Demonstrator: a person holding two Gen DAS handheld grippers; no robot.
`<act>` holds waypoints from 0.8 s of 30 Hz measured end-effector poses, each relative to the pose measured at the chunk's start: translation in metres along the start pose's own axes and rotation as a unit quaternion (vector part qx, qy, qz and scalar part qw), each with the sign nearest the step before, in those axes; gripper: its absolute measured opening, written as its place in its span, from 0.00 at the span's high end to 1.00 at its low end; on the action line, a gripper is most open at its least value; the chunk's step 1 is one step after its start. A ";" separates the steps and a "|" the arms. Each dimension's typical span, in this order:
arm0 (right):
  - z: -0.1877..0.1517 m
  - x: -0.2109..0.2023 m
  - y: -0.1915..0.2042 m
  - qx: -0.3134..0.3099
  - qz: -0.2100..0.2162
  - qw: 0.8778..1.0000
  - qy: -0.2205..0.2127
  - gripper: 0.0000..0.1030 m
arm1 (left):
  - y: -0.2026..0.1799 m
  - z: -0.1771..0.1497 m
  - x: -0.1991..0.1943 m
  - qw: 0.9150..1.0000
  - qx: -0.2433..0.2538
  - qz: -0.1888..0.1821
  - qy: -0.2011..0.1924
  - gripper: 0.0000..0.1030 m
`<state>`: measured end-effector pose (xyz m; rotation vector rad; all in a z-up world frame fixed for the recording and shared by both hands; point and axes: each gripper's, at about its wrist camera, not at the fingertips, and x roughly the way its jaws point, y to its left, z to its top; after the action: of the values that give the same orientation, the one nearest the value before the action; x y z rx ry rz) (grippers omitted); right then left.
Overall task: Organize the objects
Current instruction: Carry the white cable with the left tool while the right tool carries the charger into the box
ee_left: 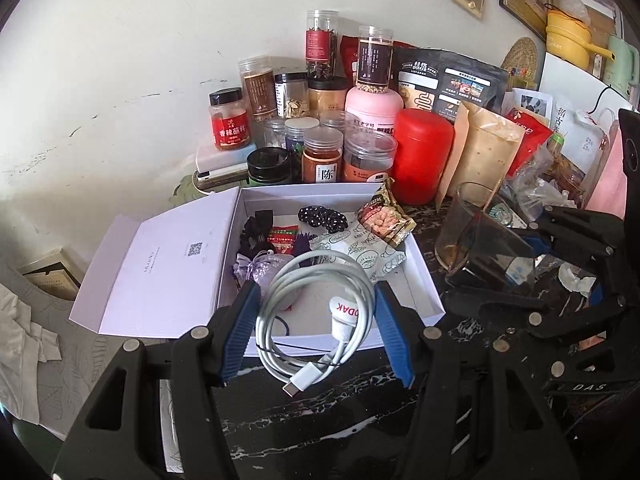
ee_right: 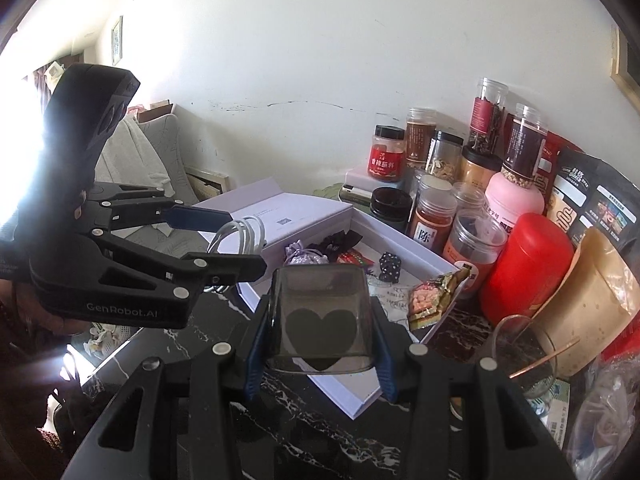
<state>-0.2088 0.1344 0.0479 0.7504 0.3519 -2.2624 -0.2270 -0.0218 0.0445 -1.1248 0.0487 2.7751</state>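
Observation:
My left gripper (ee_left: 314,312) is shut on a coiled white charging cable (ee_left: 316,304) and holds it above the near edge of an open white box (ee_left: 424,276). The box holds a black polka-dot scrunchie (ee_left: 322,216), a lavender sachet (ee_left: 260,270), snack packets (ee_left: 384,220) and a patterned pouch. My right gripper (ee_right: 318,320) is shut on a smoky transparent case with a black heart (ee_right: 320,320), held above the box's near corner (ee_right: 352,396). The left gripper with the cable (ee_right: 240,236) shows at the left of the right wrist view.
Several spice jars (ee_left: 322,156), a red canister (ee_left: 422,156), a pink bottle (ee_left: 374,106) and food bags (ee_left: 448,80) crowd the back by the wall. A glass cup (ee_right: 524,356) stands right of the box. The box lid (ee_left: 160,272) lies open to the left on the dark marble table (ee_left: 320,420).

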 end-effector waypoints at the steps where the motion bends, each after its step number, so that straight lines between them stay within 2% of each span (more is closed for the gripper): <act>1: 0.002 0.004 -0.003 0.001 -0.001 1.000 0.000 0.56 | 0.002 0.002 0.007 1.000 0.000 -0.002 0.002 0.45; 24: 0.030 0.100 -0.057 0.031 -0.020 0.999 0.027 0.56 | 0.036 0.040 0.133 0.999 0.030 0.000 0.039 0.45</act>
<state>-0.3184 0.1063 0.0126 0.8452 0.3261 -2.3021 -0.3547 -0.0373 -0.0200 -1.2160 0.1388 2.7093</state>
